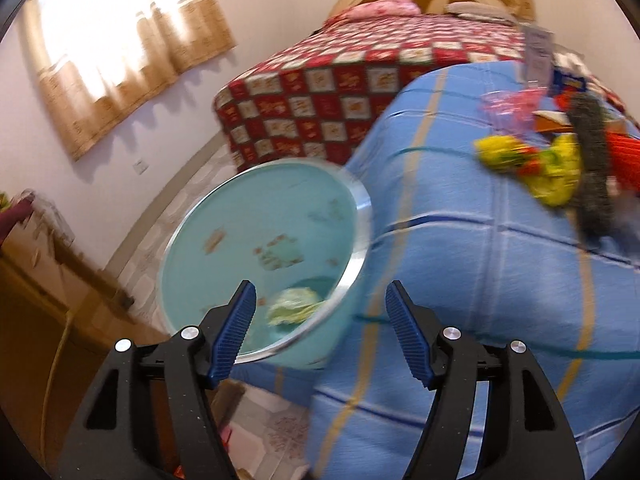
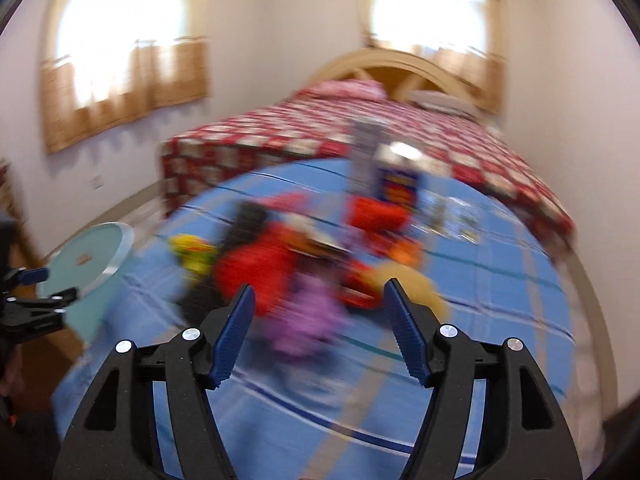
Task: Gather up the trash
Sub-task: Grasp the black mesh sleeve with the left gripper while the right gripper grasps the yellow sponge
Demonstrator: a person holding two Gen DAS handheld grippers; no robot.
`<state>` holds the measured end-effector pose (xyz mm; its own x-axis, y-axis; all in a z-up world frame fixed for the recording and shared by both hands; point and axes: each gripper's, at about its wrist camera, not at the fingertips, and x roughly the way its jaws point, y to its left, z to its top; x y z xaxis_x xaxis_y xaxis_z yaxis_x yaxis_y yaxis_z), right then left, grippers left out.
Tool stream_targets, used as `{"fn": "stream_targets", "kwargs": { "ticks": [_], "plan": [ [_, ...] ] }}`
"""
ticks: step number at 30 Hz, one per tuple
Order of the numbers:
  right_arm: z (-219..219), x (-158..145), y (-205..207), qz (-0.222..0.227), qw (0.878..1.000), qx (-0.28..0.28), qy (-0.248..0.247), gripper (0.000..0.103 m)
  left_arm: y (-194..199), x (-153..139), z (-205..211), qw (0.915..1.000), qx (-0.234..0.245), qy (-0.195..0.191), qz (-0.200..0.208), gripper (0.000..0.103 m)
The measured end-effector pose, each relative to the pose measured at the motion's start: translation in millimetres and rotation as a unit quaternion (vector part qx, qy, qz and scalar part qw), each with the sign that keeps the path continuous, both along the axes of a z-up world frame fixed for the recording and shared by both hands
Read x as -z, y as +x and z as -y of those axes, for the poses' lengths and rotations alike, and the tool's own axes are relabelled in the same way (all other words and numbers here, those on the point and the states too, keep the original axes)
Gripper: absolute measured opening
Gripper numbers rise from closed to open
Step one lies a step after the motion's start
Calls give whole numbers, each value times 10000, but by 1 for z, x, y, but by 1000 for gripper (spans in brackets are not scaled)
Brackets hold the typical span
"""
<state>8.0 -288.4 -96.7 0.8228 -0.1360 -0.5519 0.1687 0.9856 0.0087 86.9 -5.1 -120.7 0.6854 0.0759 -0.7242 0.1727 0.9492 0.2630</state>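
Far left in the right wrist view we see the left tongs (image 2: 42,284) hovering by the teal bin (image 2: 90,254), which stands on the floor against the edge of the blue checked worktop (image 2: 500,300). In the left wrist view the left tongs (image 1: 320,334) are released, jaws spread wide with nothing between them, aimed at the bin (image 1: 224,216). One pale crumpled scrap (image 1: 294,310) lies at the bottom of the bin, so we judge one drop is done and more remain.

Moving right, the trash pile sits on the worktop, well apart from the bin. We see a yellow-green wrapper (image 1: 540,164) nearest the bin, with a dark object just beside it that is too blurred to name. In the right wrist view the pile is heavily smeared: a red mass (image 2: 260,268), a purple wrapper (image 2: 308,320), and a blue-and-yellow carton (image 2: 396,186) standing upright further back. The red checked bed (image 2: 460,148) lies behind.

The right tongs (image 2: 318,334) are released too, jaws wide and empty, pointed at the purple wrapper, which sits between the blue pads in view but looks untouched.

Our judgement: the step in hand is the reach for the next piece. The next move calls for lowering the right tongs onto the purple wrapper, clenching on the thin crinkly film alone, then carrying it left over the bin rim.
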Motion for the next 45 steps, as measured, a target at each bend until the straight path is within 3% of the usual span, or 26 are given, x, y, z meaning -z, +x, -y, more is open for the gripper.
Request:
{"fn": "stream_targets", "kwargs": {
  "ticks": [3,12,23,25,27,29,35,40,45],
  "plan": [
    [33,10,-14,-87,9989,456,51,66,-8,-4,33,9995,303,-88,52,67],
    [90,37,-33,-267,9944,1021,96,66,-18,-9,98,9961,800,-371,42,68],
    [106,50,-46,-227,9930,1098,363,67,-18,1,151,9917,1189,-489,27,68],
    [101,48,-45,-197,9937,1038,379,67,-12,9,156,9918,1186,-480,-57,61],
    [96,46,-44,-169,9943,979,380,68,-6,13,158,9905,1235,-559,-236,19],
    [92,45,-42,-140,9949,925,384,68,-3,15,156,9894,1235,-653,-395,2],
    [87,39,-28,-169,9955,884,292,68,-10,-8,137,9880,1320,-780,-201,0],
    [84,36,2,-462,9957,797,-13,68,-18,-31,116,9894,1291,-668,43,0],
    [79,41,32,-800,9956,478,-105,67,-13,-34,99,9908,1186,-639,122,0]
  ]
}}
